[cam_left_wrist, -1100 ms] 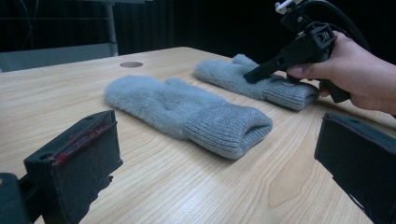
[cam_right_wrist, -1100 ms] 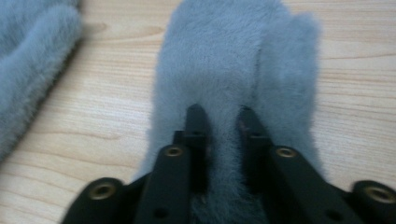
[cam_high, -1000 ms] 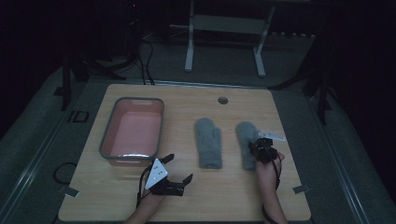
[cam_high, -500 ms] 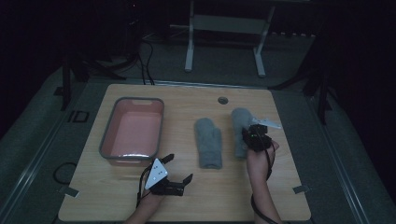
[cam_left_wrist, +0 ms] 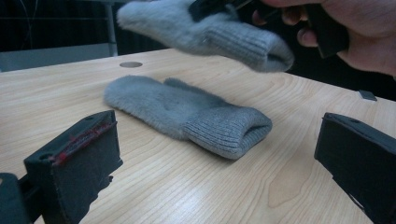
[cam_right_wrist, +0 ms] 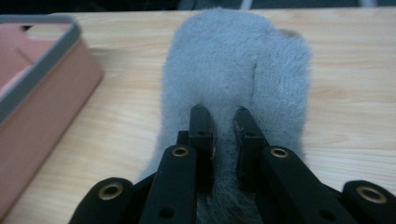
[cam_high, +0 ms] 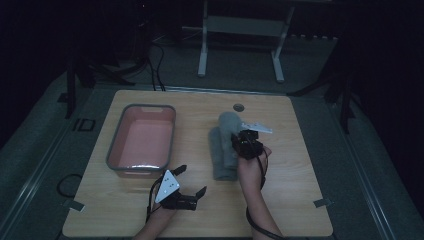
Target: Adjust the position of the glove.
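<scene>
Two grey fuzzy mittens are on the wooden table (cam_high: 295, 165). One mitten (cam_high: 223, 160) lies flat at the middle, its ribbed cuff (cam_left_wrist: 229, 130) toward me. The other mitten (cam_high: 229, 122) hangs in the air just above and beyond it. My right gripper (cam_high: 239, 137) is shut on this raised mitten (cam_right_wrist: 233, 70), with the jaws pinching the fur near the cuff end (cam_right_wrist: 223, 126). Near the front edge, my left gripper (cam_high: 191, 181) stands open and holds nothing. In the left gripper view its jaws are spread wide, and the lying mitten (cam_left_wrist: 177, 107) is ahead of them.
A pink tub with a grey rim (cam_high: 142, 142) stands at the left of the table, also seen close in the right gripper view (cam_right_wrist: 37, 93). A small round hole (cam_high: 238, 107) sits near the far edge. A metal stand (cam_high: 240, 30) rises behind the table.
My right gripper has lifted its mitten off the right side of the table and carried it left and away, over the other mitten. The left gripper has stayed put.
</scene>
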`<state>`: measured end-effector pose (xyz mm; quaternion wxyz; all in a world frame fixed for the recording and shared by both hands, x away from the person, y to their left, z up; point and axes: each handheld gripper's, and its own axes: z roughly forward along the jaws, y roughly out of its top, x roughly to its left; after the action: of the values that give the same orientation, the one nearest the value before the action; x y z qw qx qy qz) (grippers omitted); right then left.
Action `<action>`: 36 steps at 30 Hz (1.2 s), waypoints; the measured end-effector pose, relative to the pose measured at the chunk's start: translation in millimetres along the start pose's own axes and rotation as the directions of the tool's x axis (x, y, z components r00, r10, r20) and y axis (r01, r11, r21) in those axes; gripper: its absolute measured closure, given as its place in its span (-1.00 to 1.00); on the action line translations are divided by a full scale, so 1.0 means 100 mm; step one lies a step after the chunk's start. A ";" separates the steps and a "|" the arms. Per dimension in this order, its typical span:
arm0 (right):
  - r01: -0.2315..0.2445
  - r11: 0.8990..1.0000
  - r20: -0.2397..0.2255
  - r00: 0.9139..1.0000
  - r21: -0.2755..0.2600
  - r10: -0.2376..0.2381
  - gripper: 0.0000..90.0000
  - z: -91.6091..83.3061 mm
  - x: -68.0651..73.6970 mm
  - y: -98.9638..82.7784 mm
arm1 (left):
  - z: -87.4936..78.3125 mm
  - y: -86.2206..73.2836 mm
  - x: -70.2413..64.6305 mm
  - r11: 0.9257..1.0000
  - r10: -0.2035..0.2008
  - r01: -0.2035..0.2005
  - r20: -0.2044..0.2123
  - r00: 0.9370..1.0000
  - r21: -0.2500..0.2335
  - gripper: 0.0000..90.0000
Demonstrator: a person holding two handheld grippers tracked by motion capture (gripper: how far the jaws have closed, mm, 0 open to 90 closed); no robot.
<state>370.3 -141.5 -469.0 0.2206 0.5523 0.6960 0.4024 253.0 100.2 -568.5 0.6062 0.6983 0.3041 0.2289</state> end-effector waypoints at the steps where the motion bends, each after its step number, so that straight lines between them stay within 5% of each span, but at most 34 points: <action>1: 0.003 1.000 0.002 1.000 0.003 -0.003 0.80 0.02 0.02 -0.01 | 0.00 0.00 0.00 1.000 -0.002 0.002 0.002 1.000 0.001 -0.99; 12: 0.019 0.997 0.008 1.000 0.069 -0.019 0.80 0.27 0.20 -0.15 | 0.00 0.00 0.00 1.000 -0.003 0.003 0.006 1.000 0.000 -0.99; 24: 0.010 0.992 0.025 1.000 0.129 -0.014 0.75 0.48 0.22 -0.31 | 0.00 0.00 0.00 1.000 -0.004 0.004 0.006 1.000 0.000 -0.99; 36: 0.022 0.991 0.011 1.000 0.133 -0.024 0.45 0.53 0.23 -0.40 | 0.00 0.00 0.00 1.000 -0.006 0.006 0.007 1.000 0.002 -0.99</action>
<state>379.5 -105.5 -528.3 0.1922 0.5601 0.7261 0.3495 253.3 100.1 -568.4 0.6073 0.6988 0.3042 0.2242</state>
